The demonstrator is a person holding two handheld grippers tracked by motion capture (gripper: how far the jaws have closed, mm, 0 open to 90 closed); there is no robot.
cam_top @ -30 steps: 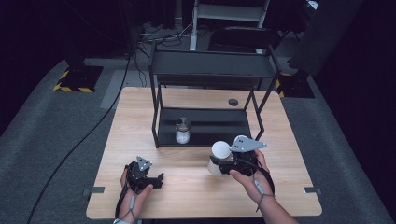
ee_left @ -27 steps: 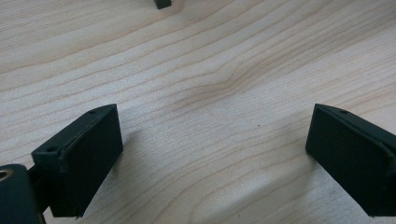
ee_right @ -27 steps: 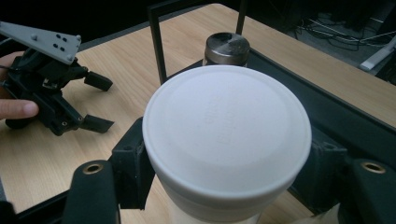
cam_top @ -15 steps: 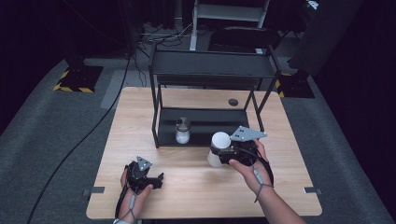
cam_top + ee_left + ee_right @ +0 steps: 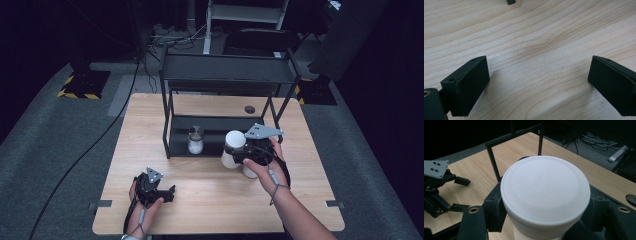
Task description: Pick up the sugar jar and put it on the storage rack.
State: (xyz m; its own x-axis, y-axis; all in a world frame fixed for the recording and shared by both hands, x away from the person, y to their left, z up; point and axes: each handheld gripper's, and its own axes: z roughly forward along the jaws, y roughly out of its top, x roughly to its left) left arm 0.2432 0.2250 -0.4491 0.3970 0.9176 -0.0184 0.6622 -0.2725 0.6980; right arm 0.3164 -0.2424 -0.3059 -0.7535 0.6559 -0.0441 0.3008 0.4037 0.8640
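White jar with a flat white lid — pinched between the jaws of the right claw, held upright just in front of the black shelf rack, near the rack's lower tray. In the right gripper view the lid sits between the two black jaws, which press against the jar's sides below the rim. Faint raised lettering on the lid, too soft to read.

Right hand wraps the gripper body from the near side; grey three-cornered plate on top. A second white object shows just below the claw on the bench, partly hidden by the hand — possibly another jar, cannot tell.

Left claw rests low at the near left part of the bench, well apart from the rack, held by the left hand. Its jaws are spread wide with bare wood grain between them in the left gripper view; nothing gripped.

Glass jar with a dark metal lid and white contents stands on the rack's lower tray, to the left of the held jar. Small dark round hole in the bench behind the rack.
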